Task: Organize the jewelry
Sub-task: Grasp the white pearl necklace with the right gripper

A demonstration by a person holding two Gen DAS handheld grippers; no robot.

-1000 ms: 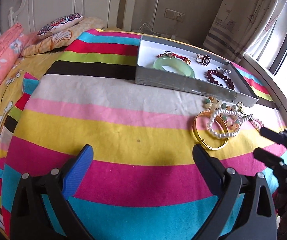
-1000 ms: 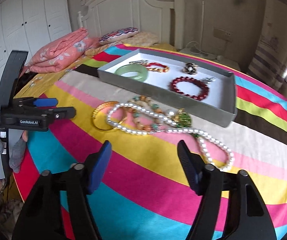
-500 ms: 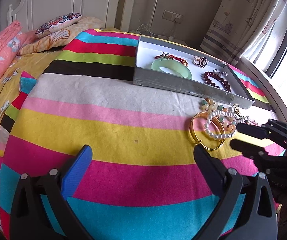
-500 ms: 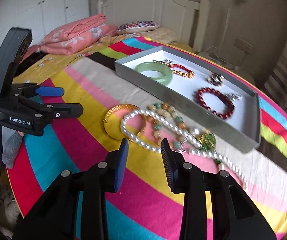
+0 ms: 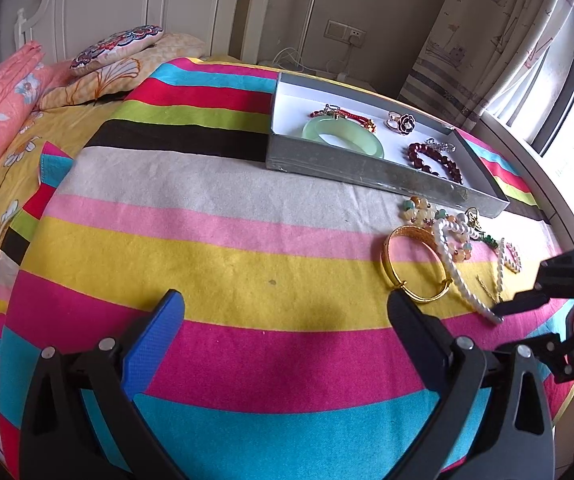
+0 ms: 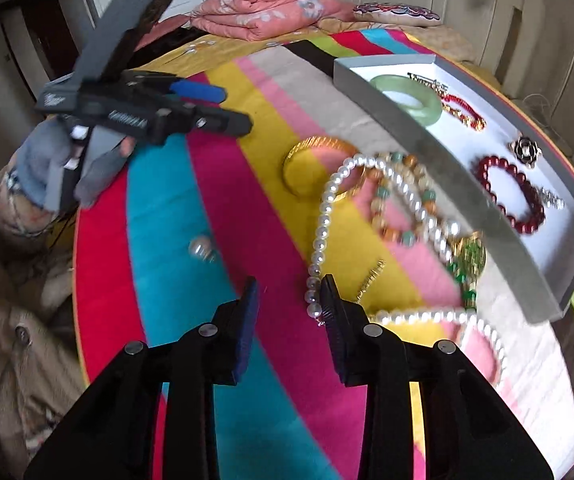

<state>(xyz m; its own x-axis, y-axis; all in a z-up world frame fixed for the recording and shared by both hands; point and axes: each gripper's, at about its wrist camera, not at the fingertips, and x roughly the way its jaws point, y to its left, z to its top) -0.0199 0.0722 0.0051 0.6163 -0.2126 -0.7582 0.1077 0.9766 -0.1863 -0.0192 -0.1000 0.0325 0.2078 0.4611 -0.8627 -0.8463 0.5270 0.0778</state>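
Pearls are what I am after: the pearl necklace lies loose on the striped cloth, tangled with the gold bangle and the mixed bead bracelet, just near of the grey tray. That tray already has the jade bangle, a red cord bracelet, a flower ring and the dark red bead bracelet in it. My right gripper points steeply down at the near end of the strand, its jaws partly apart with nothing between them; the right finger sits just beside the last pearls, touching or nearly so, I cannot tell which. My left gripper hangs over bare cloth to the left, jaws wide apart and empty. I judge this the pick-up step. Next I would shift right so the strand falls between the pads, clamp, then lift slowly, since the necklace may drag the bangle along. One loose pearl lies apart on the left.
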